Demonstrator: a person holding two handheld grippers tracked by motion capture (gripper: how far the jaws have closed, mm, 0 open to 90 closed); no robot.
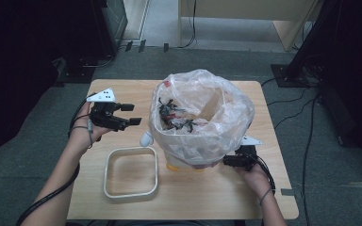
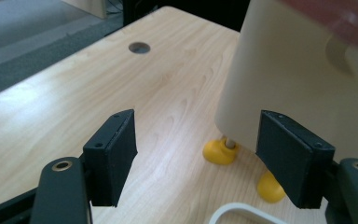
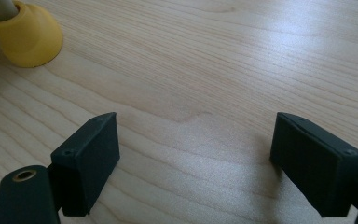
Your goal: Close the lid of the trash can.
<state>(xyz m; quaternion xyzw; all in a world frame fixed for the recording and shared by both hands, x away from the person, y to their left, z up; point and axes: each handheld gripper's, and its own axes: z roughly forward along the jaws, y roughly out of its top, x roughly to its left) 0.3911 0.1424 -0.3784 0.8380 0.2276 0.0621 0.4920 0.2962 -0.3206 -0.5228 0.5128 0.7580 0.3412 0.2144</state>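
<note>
worktop (image 1: 193, 197): light wood, standing on a grey carpet floor, with dark equipment around it.
bin (image 1: 181, 153): cream body on yellow feet (image 2: 219, 152), in the middle of the worktop, lined with a clear plastic bag (image 1: 202, 117) that holds dark scraps.
white ring frame (image 1: 131, 174): lies flat, just beside the bin at its front left.
left gripper (image 1: 128, 114): held above the worktop to the left of the bin, fingers (image 2: 114, 154) open, nothing between them.
right gripper (image 1: 228, 161): low at the front right of the bin, under the bag; fingers (image 3: 91, 156) wide apart over bare wood.
</note>
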